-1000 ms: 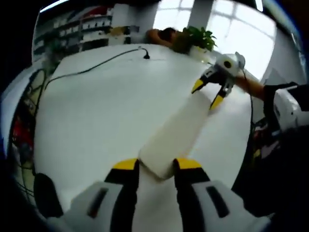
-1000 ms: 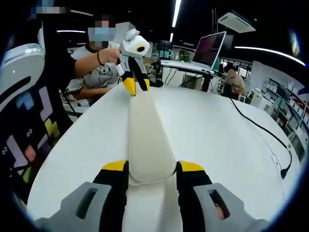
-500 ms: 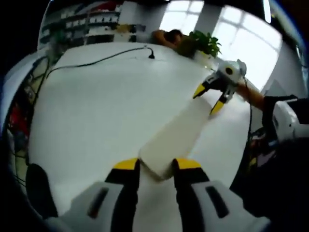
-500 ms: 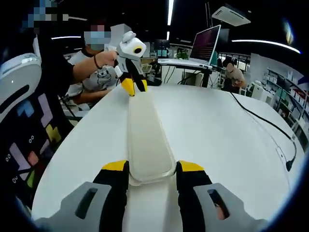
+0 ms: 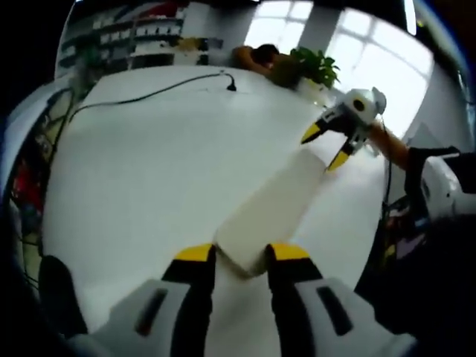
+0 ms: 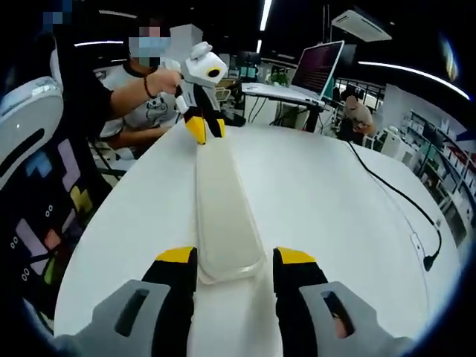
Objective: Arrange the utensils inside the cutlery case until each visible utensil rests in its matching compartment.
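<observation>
Two claws: one at each short end of the case, facing each other along its length.
Left claw (image 5: pixel 233 254): jaws spread, straddling the near end of the cutlery case (image 5: pixel 269 210); whether the pads touch its sides, cannot tell. In the right gripper view it sits at the far end (image 6: pixel 202 128), tips angled down close to the case.
Right claw (image 6: pixel 226 259): jaws spread either side of the other end of the cutlery case (image 6: pixel 222 214); contact not clear. From the left gripper view it hovers just past the far end (image 5: pixel 329 146), jaws apart.
Why so placed (judgement): both ends bracketed, likely to steady or open the case before any utensils are sorted.
Cutlery case: one, long, pale, closed-looking, lying flat on the white bench (image 5: pixel 156 156).
Utensils: none countable; contents hidden.
Cable (image 6: pixel 398 197): one, black, trailing across the bench, well apart from the case.
Laptop (image 6: pixel 320 71): one, open, beyond the bench.
Potted plant (image 5: pixel 312 63): one, at the far edge.
</observation>
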Motion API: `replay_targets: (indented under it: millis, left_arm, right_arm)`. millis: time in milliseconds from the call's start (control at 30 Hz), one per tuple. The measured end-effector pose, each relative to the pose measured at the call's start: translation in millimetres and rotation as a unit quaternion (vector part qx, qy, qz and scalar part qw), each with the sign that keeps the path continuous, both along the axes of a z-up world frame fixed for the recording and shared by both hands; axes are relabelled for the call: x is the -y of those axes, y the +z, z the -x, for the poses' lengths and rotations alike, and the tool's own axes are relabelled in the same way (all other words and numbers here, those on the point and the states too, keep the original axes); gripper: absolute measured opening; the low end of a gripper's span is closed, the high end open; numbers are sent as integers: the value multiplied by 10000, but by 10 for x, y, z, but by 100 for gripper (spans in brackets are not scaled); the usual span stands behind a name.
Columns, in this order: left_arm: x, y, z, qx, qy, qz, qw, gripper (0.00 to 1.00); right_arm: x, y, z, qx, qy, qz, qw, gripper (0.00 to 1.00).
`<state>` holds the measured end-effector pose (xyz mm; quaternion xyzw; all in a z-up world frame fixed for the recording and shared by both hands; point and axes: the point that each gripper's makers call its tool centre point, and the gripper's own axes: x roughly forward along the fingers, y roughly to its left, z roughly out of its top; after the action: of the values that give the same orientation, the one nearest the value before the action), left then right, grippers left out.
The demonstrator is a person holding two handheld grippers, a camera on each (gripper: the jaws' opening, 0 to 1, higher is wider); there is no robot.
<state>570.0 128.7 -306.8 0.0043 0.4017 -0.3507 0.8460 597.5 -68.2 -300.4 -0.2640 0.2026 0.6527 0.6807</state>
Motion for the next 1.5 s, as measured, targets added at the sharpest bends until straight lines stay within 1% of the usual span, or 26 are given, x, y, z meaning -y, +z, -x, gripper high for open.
replay_targets:
  millis: [67, 133, 200, 233, 400, 500, 667, 767, 900, 967, 1000, 1033, 1067, 1100, 1267, 1367, 1500]
  left_arm:
    - [8, 0, -7, 12, -13, 15, 10000, 29]
    - [15, 2, -17, 23, -32, 24, 10000, 29]
    - [16, 3, -21, 25, -40, 24, 10000, 29]
    - [16, 3, -21, 24, -41, 22, 10000, 29]
    - [20, 3, -19, 29, -41, 19, 10000, 29]
    - [20, 2, -21, 23, -48, 19, 10000, 29]
    - [26, 1, -18, 11, -23, 15, 10000, 29]
    - [23, 0, -19, -6, -16, 0, 10000, 29]
    - [19, 1, -22, -5, -23, -2, 10000, 29]
    - [11, 1, -25, -17, -20, -14, 10000, 29]
    - [10, 1, -25, -21, -24, -25, 10000, 29]
    - [9, 1, -26, -27, -28, -35, 10000, 29]
    - [8, 1, -27, -34, -28, -40, 10000, 29]
    - [6, 1, -27, -37, -29, -43, 10000, 29]
    - [2, 4, -30, -35, -33, -29, 10000, 29]
    - [1, 4, -32, -36, -42, -23, 10000, 29]
    - [-7, 6, -40, -19, -38, -9, 10000, 29]
  right_arm:
    - [3, 59, 12, 59, 41, 52, 10000, 39]
    - [-22, 116, 33, 86, 124, 56, 9999, 35]
    - [-24, 123, 64, -24, 163, 212, 9996, 28]
    - [-24, 120, 76, -85, 156, 302, 9994, 26]
    - [-17, 94, 72, -163, 155, 798, 9966, 25]
    - [-25, 94, 47, -224, 133, 1057, 9941, 19]
    - [-94, 98, 50, -355, 186, 1310, 9906, 19]
    - [-87, 71, 24, -281, 230, 1566, 9870, 18]
    - [-94, 21, 28, -362, 310, 1774, 9830, 18]
    - [-97, -1, 20, -304, 357, 1875, 9811, 18]
    - [-96, -11, 1, -160, 445, 1925, 9802, 18]
    - [-81, -30, -1, -106, 497, 2011, 9782, 18]
    - [-62, -55, 15, -169, 509, 2111, 9760, 18]
    - [-68, -64, 19, -219, 497, 2131, 9755, 18]
    - [-64, -74, 20, -198, 562, 2344, 9703, 18]
    - [-61, -79, 14, -234, 553, 2546, 9652, 19]
    - [-55, -93, 19, -208, 606, 2860, 9561, 19]
